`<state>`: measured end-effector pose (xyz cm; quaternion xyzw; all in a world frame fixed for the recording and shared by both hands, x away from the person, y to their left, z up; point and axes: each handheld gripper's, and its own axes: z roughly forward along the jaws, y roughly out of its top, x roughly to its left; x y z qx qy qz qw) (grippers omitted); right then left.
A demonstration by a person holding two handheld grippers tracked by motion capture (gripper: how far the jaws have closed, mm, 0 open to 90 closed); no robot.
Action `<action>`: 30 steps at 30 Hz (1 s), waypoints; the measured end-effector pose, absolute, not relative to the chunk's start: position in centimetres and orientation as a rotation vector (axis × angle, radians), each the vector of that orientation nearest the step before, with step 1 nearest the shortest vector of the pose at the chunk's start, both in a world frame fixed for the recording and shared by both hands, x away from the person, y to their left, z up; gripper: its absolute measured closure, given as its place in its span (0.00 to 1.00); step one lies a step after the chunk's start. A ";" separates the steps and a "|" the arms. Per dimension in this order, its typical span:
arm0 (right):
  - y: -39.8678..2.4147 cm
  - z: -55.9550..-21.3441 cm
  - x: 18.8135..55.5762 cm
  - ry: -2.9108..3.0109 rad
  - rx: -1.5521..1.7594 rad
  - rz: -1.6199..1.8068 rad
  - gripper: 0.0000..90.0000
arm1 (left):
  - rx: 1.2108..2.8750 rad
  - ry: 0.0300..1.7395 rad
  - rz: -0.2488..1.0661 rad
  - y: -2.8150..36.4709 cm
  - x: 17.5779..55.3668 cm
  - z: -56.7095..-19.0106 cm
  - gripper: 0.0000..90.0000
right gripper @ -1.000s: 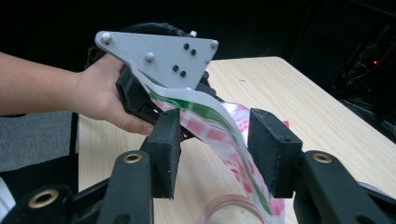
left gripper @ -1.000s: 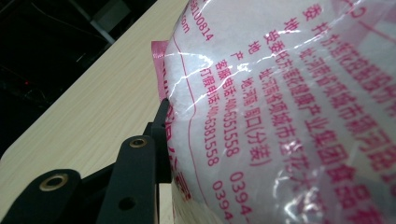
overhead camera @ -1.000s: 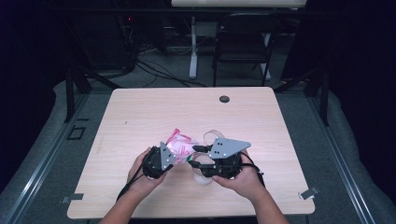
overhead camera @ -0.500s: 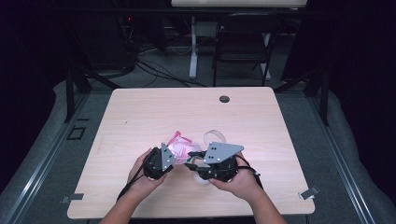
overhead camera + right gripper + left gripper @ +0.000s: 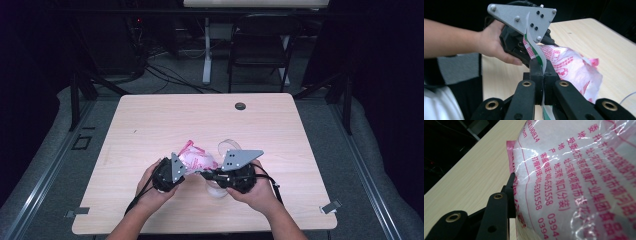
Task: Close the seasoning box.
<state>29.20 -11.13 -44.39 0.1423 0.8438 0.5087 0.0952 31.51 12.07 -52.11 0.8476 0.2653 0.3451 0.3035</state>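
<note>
The pink-printed plastic bag (image 5: 196, 159) is held just above the near middle of the worktop (image 5: 150, 120), between the two hands. In the left gripper view the bag (image 5: 579, 177) is a clear film with pink lettering over a white content, bulging against the jaws.

The left hand-held gripper (image 5: 181, 166) pinches the bag at one side; its jaws stand partly apart with the film between them. The right hand-held gripper (image 5: 543, 75) has just been closing, and its jaws are now pressed together on a thin white-and-green strip (image 5: 534, 47) that rises from between them toward the bag. The strip appears to be the bag's edge or seal, but this cannot be confirmed.

A clear plastic cup (image 5: 229, 147) lies just beyond the right hand-held gripper, close to the bag.

Judged status: both grips are established, so the holding step is complete. The bag looks unopened; pulling the strip away from the bag, and any emptying of the content, is still to be done
</note>
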 end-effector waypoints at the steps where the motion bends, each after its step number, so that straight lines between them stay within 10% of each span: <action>1: -11.2 -44.4 29.3 2.509 0.444 1.527 1.00 | 2.246 0.706 0.914 12.1 31.4 -52.0 0.67; 30: -13.4 -44.8 31.2 2.398 0.852 1.723 1.00 | 2.212 0.564 1.188 11.5 30.0 -51.5 0.69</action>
